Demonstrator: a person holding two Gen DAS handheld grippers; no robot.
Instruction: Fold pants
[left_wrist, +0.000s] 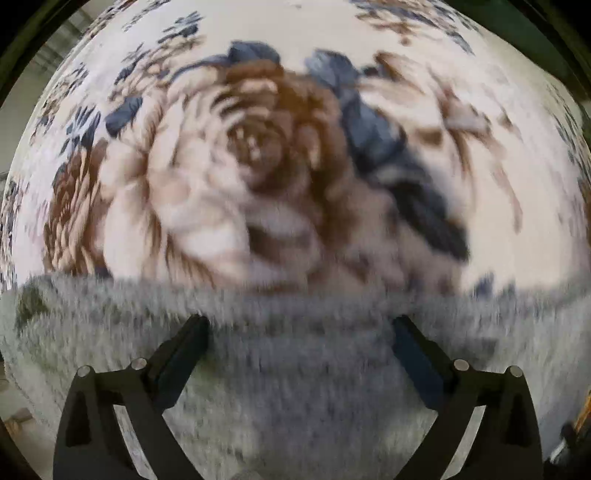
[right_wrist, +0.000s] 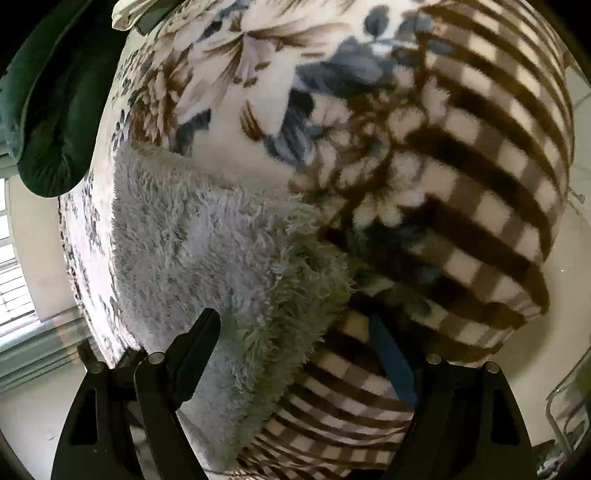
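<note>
- L wrist view: we see the left gripper (left_wrist: 301, 332) pointing down at a fluffy grey garment (left_wrist: 295, 369). Frame is motion-blurred, so detail is poor.
- L jaws spread wide. Nothing pinched. Grey pile fills the gap between the fingers (left_wrist: 188, 343), but the pads aren't pressing it.
- Grey garment covers the bottom part of that view, its top edge running roughly straight across, just above the fingertips. We take it to be the pants; no legs or waistband can be made out.
- Beyond it: the floral blanket (left_wrist: 258, 155), white w/ brown blooms and blue leaves. Garment lies on it.
- R wrist view, sharper: the right gripper (right_wrist: 295, 325) is angled down at the same grey fluffy garment (right_wrist: 221, 258).
- R jaws also spread, not gripping. Left finger (right_wrist: 199, 332) sits over the grey pile; the other finger, blue-padded, is over the brown-white checked fabric (right_wrist: 480, 184).
- Can't tell if the R fingertips touch the cloth or hover just above it.
- Checked fabric lies just beside the grey garment on its right, edges touching or overlapping near the gap between the jaws. More checked cloth shows under the grey edge at bottom centre.
- Floral blanket (right_wrist: 221, 74) runs beneath both and out to top left.
- Dark green cushion (right_wrist: 55, 110) at far left, past the blanket edge.
- Window w/ blinds (right_wrist: 14, 280) at lower left, pale floor below.
- Wire-frame item at far right edge; can't ID it.
</note>
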